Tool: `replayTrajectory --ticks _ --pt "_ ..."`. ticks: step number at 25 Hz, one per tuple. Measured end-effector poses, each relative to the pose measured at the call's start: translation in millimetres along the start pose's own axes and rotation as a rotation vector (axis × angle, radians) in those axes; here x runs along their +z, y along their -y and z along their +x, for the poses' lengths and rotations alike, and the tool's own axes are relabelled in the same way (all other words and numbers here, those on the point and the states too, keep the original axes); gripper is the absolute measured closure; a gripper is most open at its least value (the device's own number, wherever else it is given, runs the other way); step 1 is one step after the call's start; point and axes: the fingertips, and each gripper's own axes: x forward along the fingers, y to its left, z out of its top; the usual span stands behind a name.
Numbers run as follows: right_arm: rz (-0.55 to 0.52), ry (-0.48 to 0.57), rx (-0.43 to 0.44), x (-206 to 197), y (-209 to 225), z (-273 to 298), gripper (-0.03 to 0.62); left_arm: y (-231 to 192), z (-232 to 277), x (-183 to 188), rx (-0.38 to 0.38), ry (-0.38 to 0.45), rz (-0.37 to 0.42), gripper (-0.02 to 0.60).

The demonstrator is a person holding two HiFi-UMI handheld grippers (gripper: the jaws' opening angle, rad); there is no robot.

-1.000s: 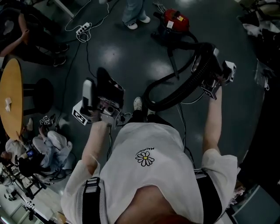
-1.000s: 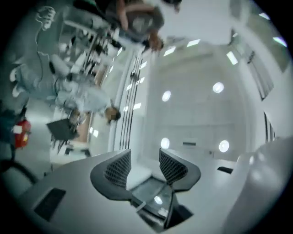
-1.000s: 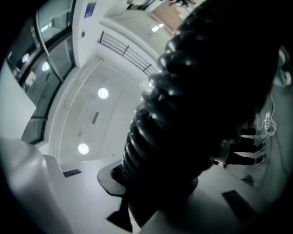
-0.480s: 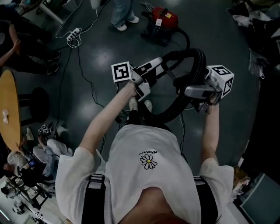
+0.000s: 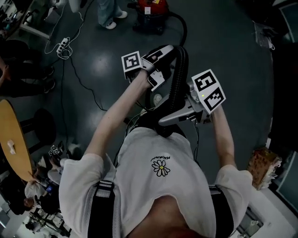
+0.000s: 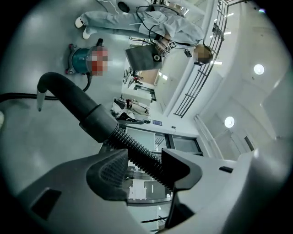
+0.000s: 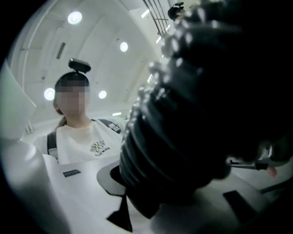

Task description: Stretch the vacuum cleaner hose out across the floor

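A black ribbed hose [image 5: 179,65] runs from the red vacuum cleaner [image 5: 149,9] at the top, curves round and comes down between my hands. My left gripper [image 5: 164,52] reaches the hose from the left. In the left gripper view the hose [image 6: 132,148] passes between the jaws of this gripper [image 6: 144,157], which have just been opening and stand open round it; its smooth curved end piece [image 6: 68,93] lies beyond. My right gripper [image 5: 166,120] is shut on the hose lower down, and that hose [image 7: 183,119] fills the right gripper view.
A white power strip [image 5: 62,46] with cables lies on the dark floor at the upper left. A person's legs [image 5: 109,11] stand beside the vacuum cleaner. A round wooden table [image 5: 11,139] and a stool [image 5: 39,123] are at the left, and a brown box [image 5: 263,167] at the right.
My left gripper swung from low on the left up to the hose and now has it between its jaws. My right gripper carried its part of the hose leftward, closer to my body.
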Motion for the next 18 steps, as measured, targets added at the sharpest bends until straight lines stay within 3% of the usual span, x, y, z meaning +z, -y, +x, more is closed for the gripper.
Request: replayTrajectory --ticks 4,7,10,15,18 --pt "0.015 -0.162 -0.17 -54 16 54 0.454 -1 -34 -37 0.026 -0.053 -0.057 0.368" --pt "0.004 -0.212 -0.178 -82 9 80 0.454 -1 -79 -56 -0.006 -0.156 -0.167 0.368" --pt "0.069 -0.198 -0.177 -103 -1 94 0.454 0 -128 -84 -0.074 -0.28 -0.253 0.368" --pt "0.126 -0.252 -0.213 -138 15 135 0.454 -30 -148 -128 -0.051 -0.267 -0.38 0.359" --pt "0.093 -0.175 -0.199 -142 8 139 0.454 -39 -152 -152 -0.01 -0.297 -0.397 0.35"
